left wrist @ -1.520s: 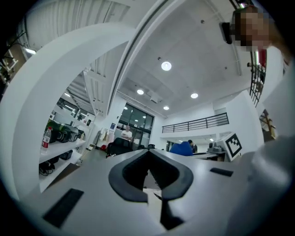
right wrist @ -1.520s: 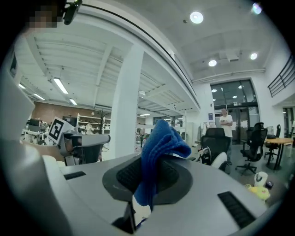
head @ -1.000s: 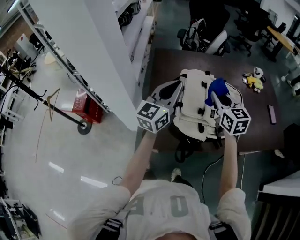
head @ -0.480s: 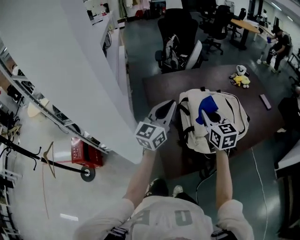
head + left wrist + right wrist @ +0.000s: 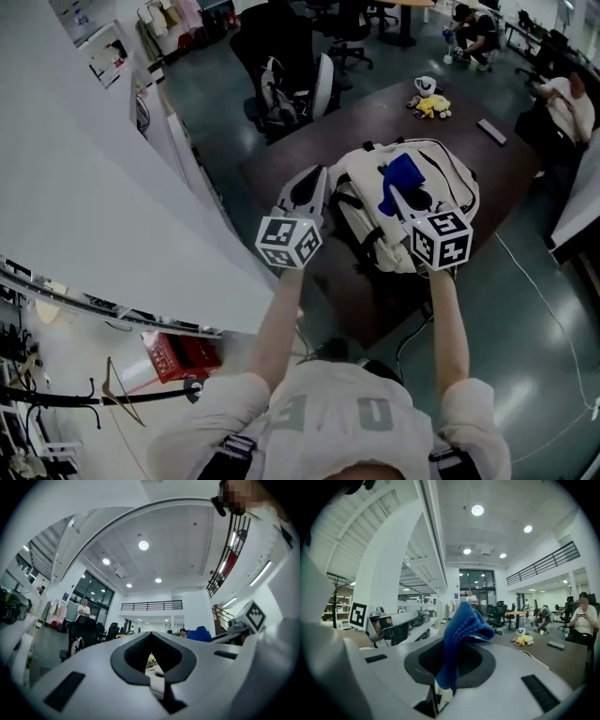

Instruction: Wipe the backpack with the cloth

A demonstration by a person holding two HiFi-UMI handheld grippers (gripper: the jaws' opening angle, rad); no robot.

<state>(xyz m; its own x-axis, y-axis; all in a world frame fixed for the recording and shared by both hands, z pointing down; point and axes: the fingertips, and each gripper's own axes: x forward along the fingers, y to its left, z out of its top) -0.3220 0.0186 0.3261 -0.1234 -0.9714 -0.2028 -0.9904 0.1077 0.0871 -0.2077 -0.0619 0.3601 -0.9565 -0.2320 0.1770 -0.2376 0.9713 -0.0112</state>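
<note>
My arms reach forward; right fingers (image 5: 513,681) clench the cloth (image 5: 401,176) over the backpack (image 5: 452,186). Left fingers (image 5: 93,677), at its 9 o'clock, seem clenched on nothing.

One backpack (image 5: 448,192), one cloth (image 5: 401,178)

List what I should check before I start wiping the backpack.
1. Cloth grip: ok. The right gripper is shut on the blue cloth.
2. Cloth over the backpack: ok, it is above the upper face.
3. Cloth touching the fabric: cannot tell.
4. Backpack braced: not ok. The left gripper is shut and empty beside it.
5. Backpack resting on the table: ok.
</note>
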